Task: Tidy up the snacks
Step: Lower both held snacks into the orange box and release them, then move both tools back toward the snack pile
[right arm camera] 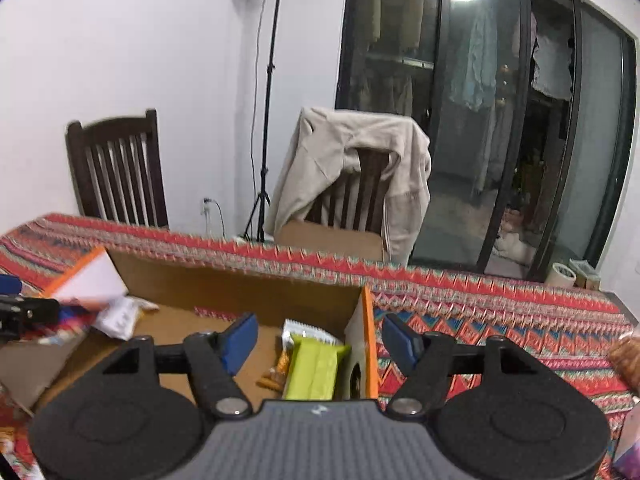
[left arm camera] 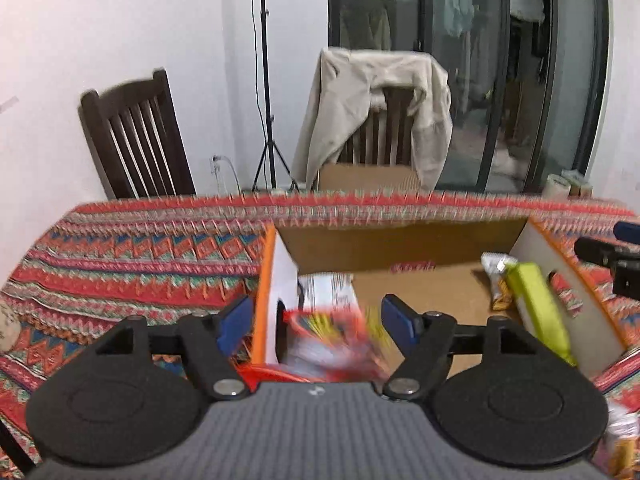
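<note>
An open cardboard box with orange-edged white flaps sits on the patterned tablecloth. My left gripper is open over the box's left end. A blurred red and yellow snack packet lies just below its fingers, beside a white packet. A lime-green packet leans at the box's right end, over a white and orange packet. My right gripper is open and empty above the lime-green packet near the box's right wall.
Two dark wooden chairs stand behind the table, one draped with a beige jacket. A light-stand tripod stands by the wall. A smaller cardboard box sits on the draped chair. More snacks lie at the table's right edge.
</note>
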The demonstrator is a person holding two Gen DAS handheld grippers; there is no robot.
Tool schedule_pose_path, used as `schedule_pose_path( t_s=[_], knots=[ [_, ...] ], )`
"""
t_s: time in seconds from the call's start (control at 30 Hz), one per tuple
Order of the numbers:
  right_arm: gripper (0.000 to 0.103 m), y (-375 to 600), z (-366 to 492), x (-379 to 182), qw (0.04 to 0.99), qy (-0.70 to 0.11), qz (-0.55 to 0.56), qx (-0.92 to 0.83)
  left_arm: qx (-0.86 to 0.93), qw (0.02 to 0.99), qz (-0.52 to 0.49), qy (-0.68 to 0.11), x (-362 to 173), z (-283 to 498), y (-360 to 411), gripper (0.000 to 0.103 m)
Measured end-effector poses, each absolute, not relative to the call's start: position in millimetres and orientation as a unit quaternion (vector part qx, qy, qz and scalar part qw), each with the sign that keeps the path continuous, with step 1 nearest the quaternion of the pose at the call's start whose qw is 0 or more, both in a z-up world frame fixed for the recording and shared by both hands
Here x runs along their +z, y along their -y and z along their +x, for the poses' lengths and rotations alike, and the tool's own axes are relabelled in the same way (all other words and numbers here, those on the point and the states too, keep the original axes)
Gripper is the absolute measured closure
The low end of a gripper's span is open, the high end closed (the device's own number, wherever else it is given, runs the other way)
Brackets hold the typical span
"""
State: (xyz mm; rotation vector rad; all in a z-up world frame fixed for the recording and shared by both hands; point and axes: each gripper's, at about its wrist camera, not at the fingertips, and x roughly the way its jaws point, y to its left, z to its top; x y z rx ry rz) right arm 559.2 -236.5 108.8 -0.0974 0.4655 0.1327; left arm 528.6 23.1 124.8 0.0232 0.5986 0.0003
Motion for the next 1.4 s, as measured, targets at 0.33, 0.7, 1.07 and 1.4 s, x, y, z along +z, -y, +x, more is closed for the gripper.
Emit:
schedule_pose_path(
  t_s=[0.33,0.7,1.07,1.4],
  knots=[
    [0.015,274.0,440.0,167.0,0.979,-0.166,-0.04,0.11,-0.014,0.98,-0.017,-0.199,182.0,394.6,-37.8,0.017],
    [0.005,312.9,257.3,107.6,0.977,-0.166,-0.02,0.131,-0.012,0.974,-0.063,-0.218,91.2,230.0,-13.4,0.003],
    [0.005,309.7,154.5,5.2,0.96,-0.256,0.05,0.102,-0.034,0.955,-0.006,-0.294,25.7,176.6,20.6,0.003],
    [0.005,306.4,153.0,13.4,0.964,-0.249,0.046,0.086,-0.028,0.958,-0.013,-0.284,28.9,184.0,13.1,0.003]
  ],
)
